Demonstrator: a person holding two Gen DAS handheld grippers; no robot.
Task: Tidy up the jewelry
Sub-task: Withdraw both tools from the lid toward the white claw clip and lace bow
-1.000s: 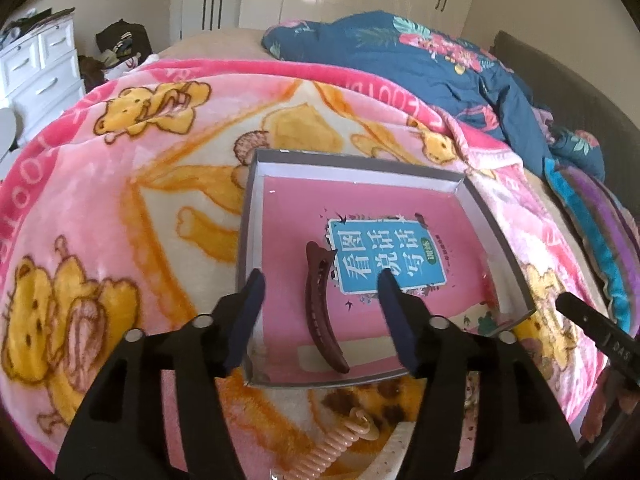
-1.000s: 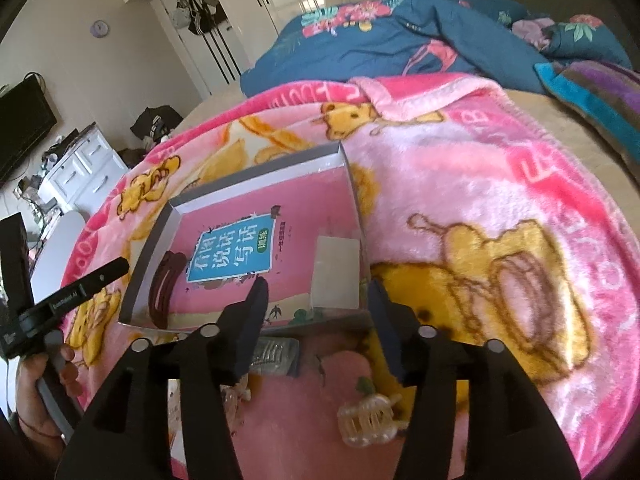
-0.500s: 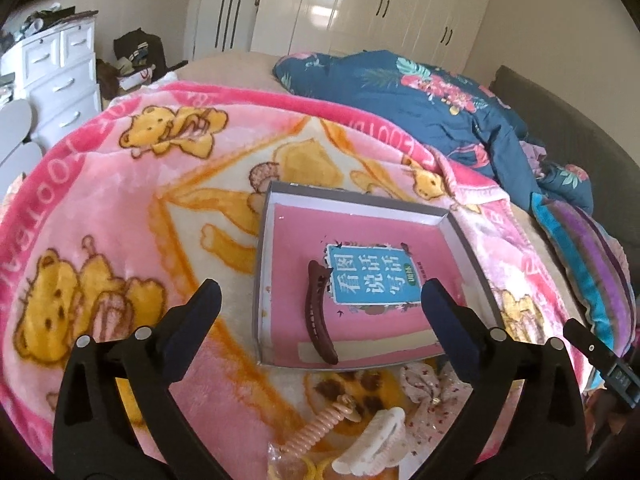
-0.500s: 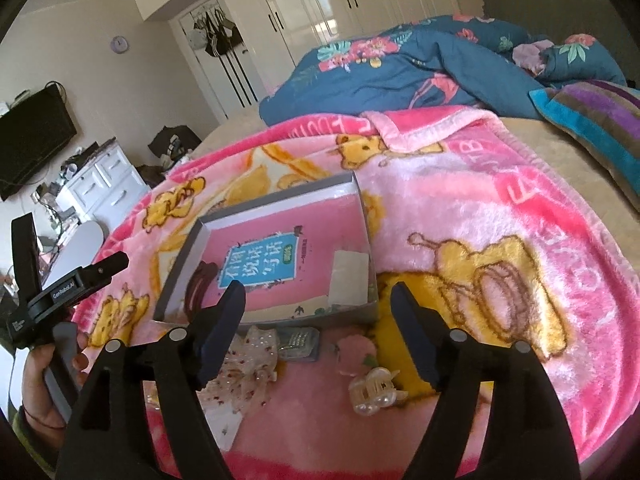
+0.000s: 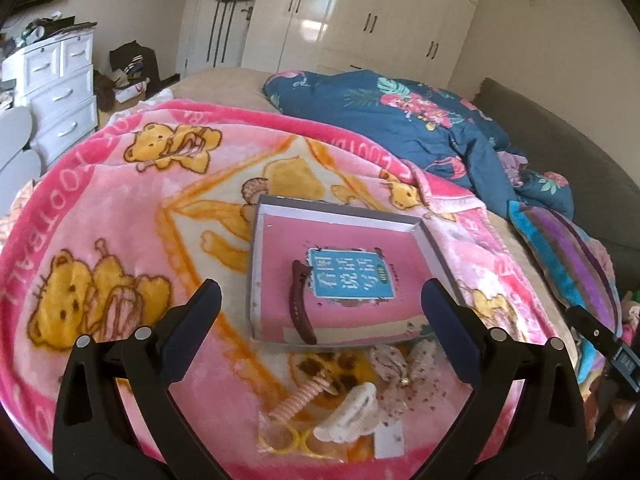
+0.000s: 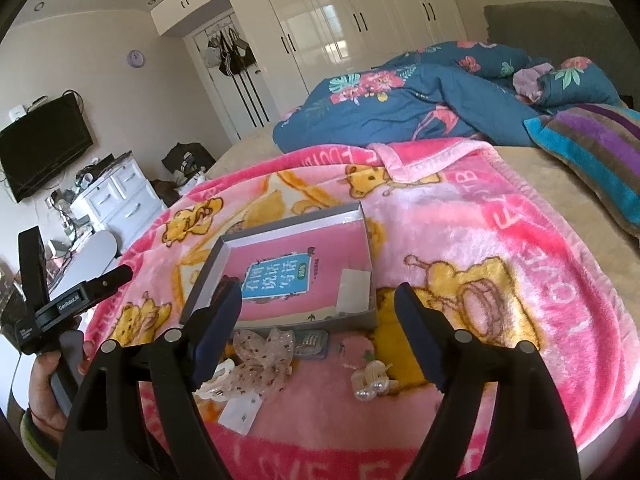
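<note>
My left gripper [image 5: 320, 304] gapes wide, empty; my right gripper [image 6: 318, 312] is opening, empty. Brown hair clip [image 5: 301, 307] lies in the box [image 5: 340, 216]; my right finger [image 6: 218, 320] hides it there. Loose clips [image 5: 348, 420] heap nearer.

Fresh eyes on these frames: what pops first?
The loud pink cartoon-bear blanket covering the bed, with a shallow grey box at its middle holding a pink book and a brown hair clip. On the blanket just in front of the box sits a small heap of hair accessories.
</note>
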